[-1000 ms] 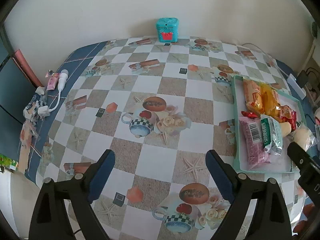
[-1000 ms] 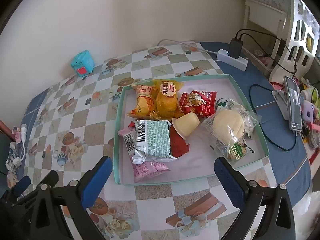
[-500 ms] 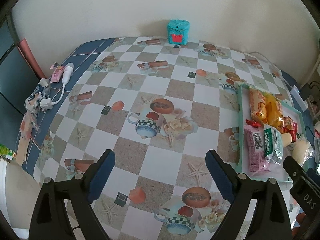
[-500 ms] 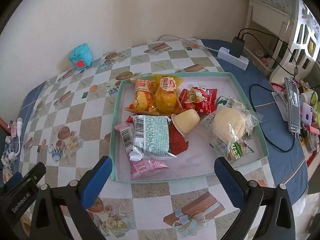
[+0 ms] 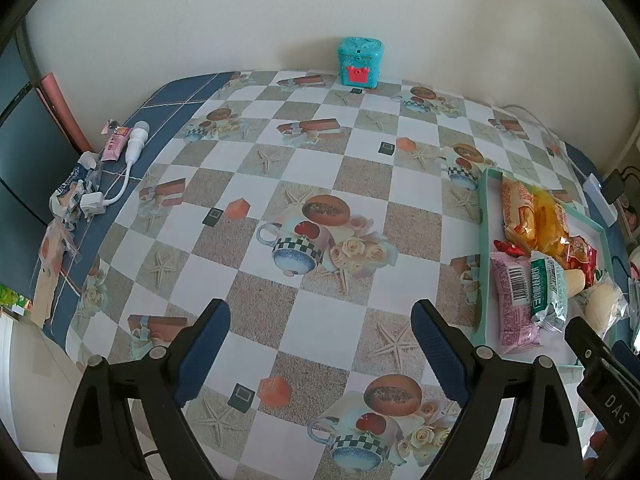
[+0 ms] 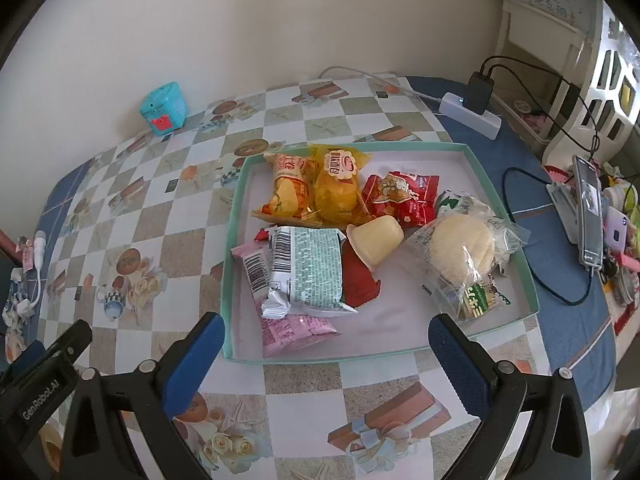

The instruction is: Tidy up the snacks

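Left wrist view: the shallow teal cardboard tray (image 5: 485,248) is cut off right of the tongs by the dark frame of the other tongs.

Right wrist view: the flat red foil packet (image 6: 358,280) is mostly hidden under the green-and-white printed wrapper (image 6: 310,270) and the pale yellow plastic jelly cup (image 6: 376,238). The pink barcoded wrapper (image 6: 280,326) is half covered. Print on all packets is illegible.

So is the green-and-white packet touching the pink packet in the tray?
Touching. The right wrist view shows the green-and-white packet lying across the pink packet, overlapping it with no gap.
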The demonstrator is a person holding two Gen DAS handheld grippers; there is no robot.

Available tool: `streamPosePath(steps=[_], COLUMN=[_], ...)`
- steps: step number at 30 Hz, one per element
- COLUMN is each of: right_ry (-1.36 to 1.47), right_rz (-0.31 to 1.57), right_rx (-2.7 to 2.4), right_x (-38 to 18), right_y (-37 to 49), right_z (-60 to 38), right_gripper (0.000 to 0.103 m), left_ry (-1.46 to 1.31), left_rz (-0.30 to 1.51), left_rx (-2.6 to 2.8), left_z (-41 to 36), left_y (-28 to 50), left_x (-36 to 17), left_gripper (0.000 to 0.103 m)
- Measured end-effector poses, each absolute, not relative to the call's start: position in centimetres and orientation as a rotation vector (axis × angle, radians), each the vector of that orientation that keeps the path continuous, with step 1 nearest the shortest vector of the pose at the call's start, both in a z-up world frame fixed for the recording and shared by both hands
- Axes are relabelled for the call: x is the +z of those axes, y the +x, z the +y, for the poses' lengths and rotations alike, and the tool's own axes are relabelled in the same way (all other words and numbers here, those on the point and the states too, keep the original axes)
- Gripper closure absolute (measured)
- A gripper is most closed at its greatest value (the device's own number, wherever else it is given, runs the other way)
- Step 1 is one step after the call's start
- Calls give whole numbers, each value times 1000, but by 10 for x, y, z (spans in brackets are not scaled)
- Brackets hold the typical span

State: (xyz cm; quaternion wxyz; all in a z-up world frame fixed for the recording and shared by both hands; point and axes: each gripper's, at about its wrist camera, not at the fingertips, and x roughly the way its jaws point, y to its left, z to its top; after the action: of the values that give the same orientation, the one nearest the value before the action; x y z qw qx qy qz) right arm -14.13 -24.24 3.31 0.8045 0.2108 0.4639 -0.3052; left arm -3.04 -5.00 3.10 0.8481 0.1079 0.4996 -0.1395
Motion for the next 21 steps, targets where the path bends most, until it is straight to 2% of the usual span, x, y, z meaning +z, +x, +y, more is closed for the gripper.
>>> streamPosePath(steps=[21], right_ry=[436], right_rz=[1003], right_rx=[-632], right_x=[32], right_y=[-139], right_z=[-239], right_gripper=[0], left_ry=[219], left_rz=[1059], left_rx=[-284], left_z=[-48], left_y=[-28], left_x=[28], left_gripper=[11])
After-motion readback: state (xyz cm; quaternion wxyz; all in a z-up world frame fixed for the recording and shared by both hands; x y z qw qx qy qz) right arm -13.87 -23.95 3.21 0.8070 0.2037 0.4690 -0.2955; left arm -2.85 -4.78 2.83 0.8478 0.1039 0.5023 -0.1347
